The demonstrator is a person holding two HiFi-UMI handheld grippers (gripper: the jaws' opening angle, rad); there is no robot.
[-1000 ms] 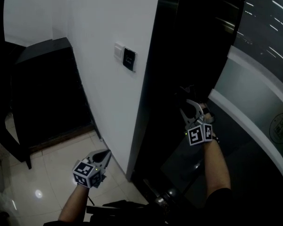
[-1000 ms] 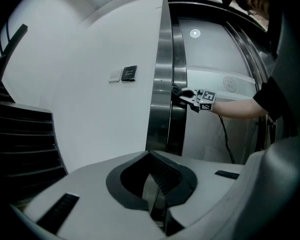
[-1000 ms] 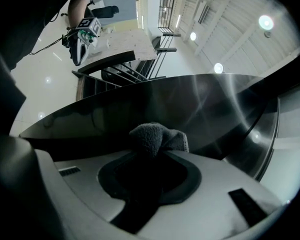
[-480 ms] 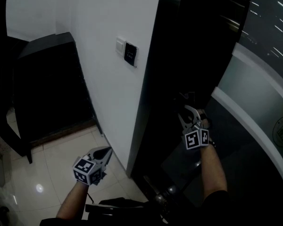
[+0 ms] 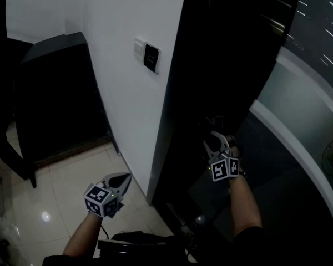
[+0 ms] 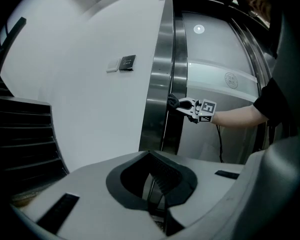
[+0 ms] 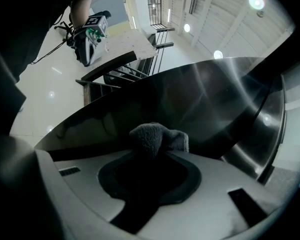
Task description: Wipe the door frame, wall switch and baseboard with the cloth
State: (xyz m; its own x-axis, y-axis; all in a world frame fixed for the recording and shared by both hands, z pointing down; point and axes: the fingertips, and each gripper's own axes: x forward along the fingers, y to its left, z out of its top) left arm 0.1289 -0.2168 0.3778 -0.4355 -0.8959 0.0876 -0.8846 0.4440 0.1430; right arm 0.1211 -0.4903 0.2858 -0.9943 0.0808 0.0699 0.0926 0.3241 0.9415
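Cloth: a dark wad [image 7: 157,138] pinched at the tips of the right gripper [image 7: 156,154] and pressed flat against the steel door frame [image 7: 200,99], on the lower half of its face.
Right jaws: clenched on the cloth, with a fold bulging out past the tips.
Frame: dark, glossy steel. The shine gives no clue as to which stretches have been wiped.
Left gripper [image 5: 122,180]: hanging low over the tiled floor [image 5: 55,193], beside the wall's corner and well apart from the frame. Its jaws are pressed together with nothing between them, so it is just along for the ride.
Switch [image 5: 151,56]: up on the white wall [image 5: 122,98], left of the frame and above both grippers. The cloth is nowhere near it.
Baseboard: the foot of the wall is too dim to make out clearly, and there is no cloth down there.
Progress: my read is that the frame, the first of three surfaces, is in hand. The switch and baseboard look left to do, and how much frame remains isn't shown.
Next: judging by position, more passes along the frame, then across to the switch, then down low — a long way to go.
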